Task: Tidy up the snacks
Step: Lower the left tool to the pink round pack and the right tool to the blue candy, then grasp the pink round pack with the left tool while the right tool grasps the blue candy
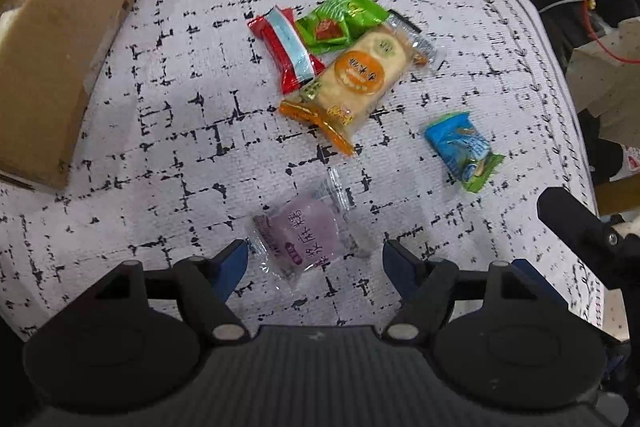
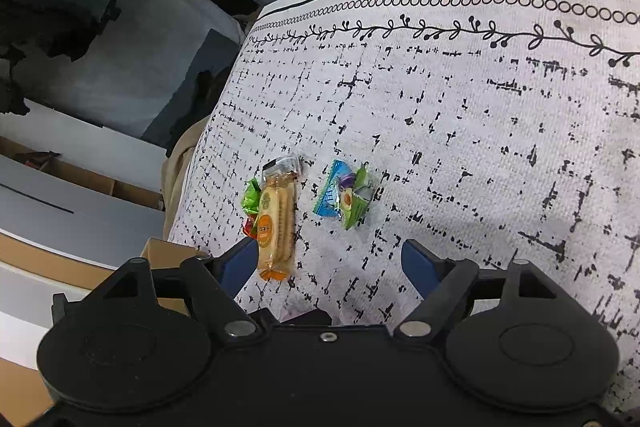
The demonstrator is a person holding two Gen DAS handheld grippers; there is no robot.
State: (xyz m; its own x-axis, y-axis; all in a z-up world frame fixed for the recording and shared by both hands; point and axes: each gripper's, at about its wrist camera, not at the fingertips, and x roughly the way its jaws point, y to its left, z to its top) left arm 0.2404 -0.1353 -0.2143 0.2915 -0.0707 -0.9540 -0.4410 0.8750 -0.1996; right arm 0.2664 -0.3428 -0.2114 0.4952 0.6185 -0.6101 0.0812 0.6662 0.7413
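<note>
Straddling purple snack packet: left gripper released | right gripper released, bare cloth beneath | box far left

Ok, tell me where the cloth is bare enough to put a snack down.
Bare cloth lies between the cardboard box and the snack pile, and right of the blue packet. Crowded: the pile itself, where packets overlap.
</note>
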